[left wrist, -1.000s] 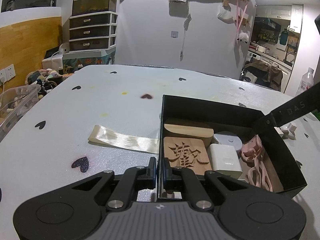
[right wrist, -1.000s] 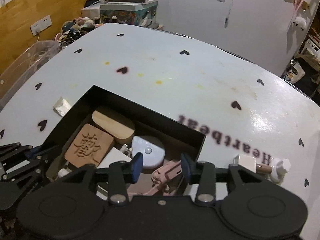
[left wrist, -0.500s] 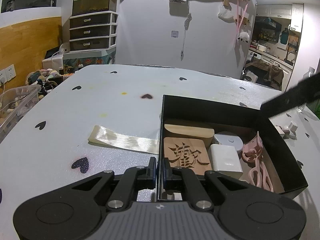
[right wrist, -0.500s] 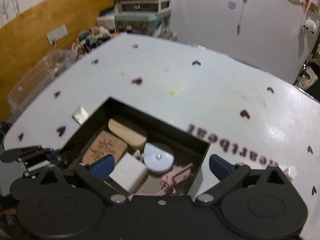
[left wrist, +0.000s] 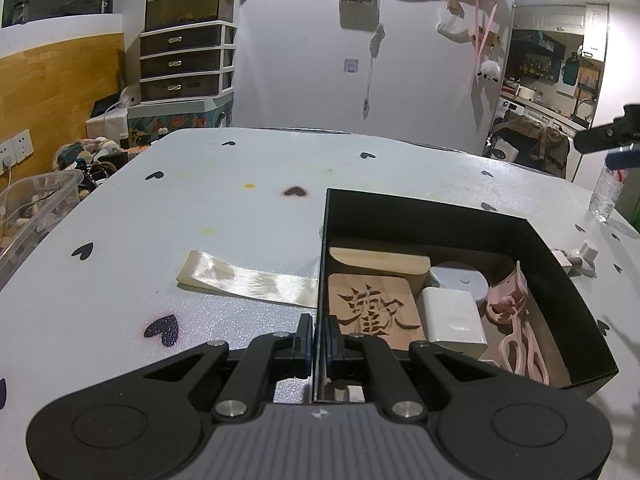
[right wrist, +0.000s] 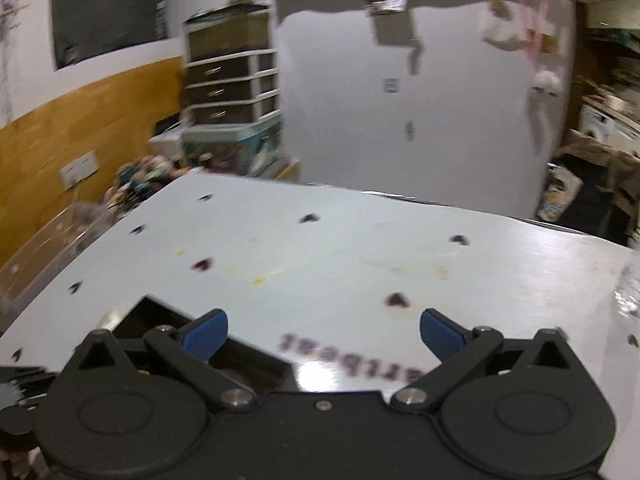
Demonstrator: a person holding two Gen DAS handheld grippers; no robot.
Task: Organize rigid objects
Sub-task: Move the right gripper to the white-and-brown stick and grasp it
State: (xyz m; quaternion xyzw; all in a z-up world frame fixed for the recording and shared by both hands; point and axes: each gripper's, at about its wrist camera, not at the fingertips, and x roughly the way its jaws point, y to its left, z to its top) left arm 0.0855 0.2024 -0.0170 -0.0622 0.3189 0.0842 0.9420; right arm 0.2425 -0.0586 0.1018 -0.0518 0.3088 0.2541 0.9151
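Note:
A black box (left wrist: 420, 210) stands on the white table. In it lie a carved wooden coaster (left wrist: 374, 310), a wooden block (left wrist: 378, 260), a white charger (left wrist: 454, 316), a round white puck (left wrist: 460, 280) and a pink hair clip (left wrist: 516, 320). My left gripper (left wrist: 319, 338) is shut on the box's near left wall. My right gripper (right wrist: 324, 334) is open and empty, raised above the table beyond the box (right wrist: 160, 324); it shows at the right edge of the left wrist view (left wrist: 612, 140).
A cream ribbon (left wrist: 248, 278) lies on the table left of the box. A small white and brown item (left wrist: 576, 256) lies right of the box. A clear bottle (left wrist: 606, 194) stands at the far right. A clear plastic bin (left wrist: 32, 208) sits off the table's left edge.
My right gripper has opened wide, let go of the pink hair clip in the box, and lifted up and away to the right. My left gripper has not moved.

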